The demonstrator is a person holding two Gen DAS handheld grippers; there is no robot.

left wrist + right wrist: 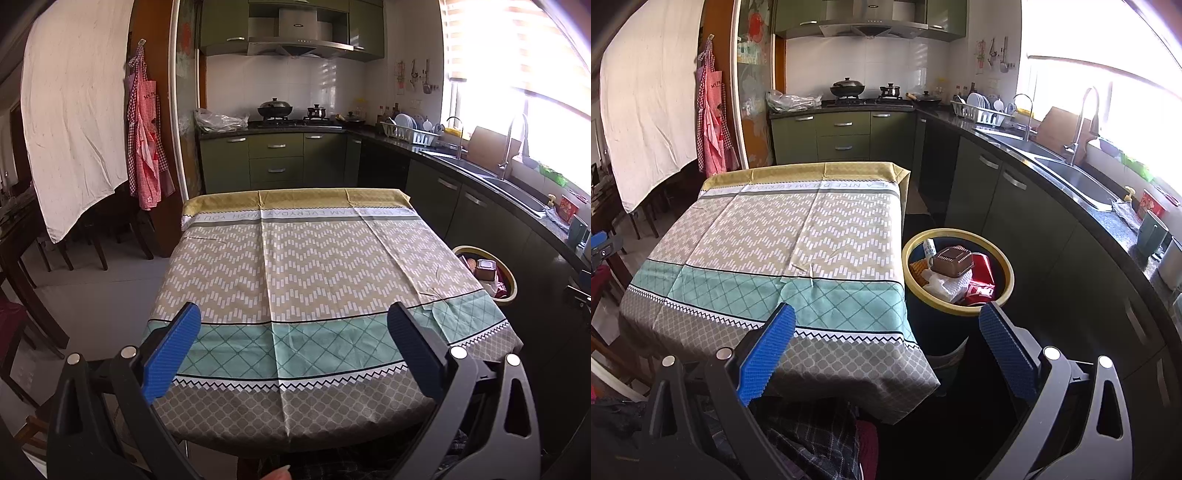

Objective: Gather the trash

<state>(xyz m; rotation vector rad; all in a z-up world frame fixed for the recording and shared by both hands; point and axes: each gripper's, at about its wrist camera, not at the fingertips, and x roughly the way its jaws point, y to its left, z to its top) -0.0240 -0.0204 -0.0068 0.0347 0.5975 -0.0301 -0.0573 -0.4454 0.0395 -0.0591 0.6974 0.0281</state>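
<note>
A round bin with a yellow rim (1008, 273) stands on the floor right of the table; it also shows in the left wrist view (511, 280). It holds trash: a brown plastic box (953, 260), white crumpled paper (942, 284) and red packaging (982, 266). The table has a patterned cloth (314, 266), also in the right wrist view (783, 236), and I see nothing lying on it. My left gripper (293, 347) is open and empty above the table's near edge. My right gripper (886, 347) is open and empty, above the table's near right corner, short of the bin.
A dark kitchen counter with a sink (1071, 177) runs along the right. Green cabinets and a stove with pots (280, 110) stand at the back. A white sheet (74, 110) and a red apron (146, 140) hang at the left. Dark chairs (92, 236) stand left of the table.
</note>
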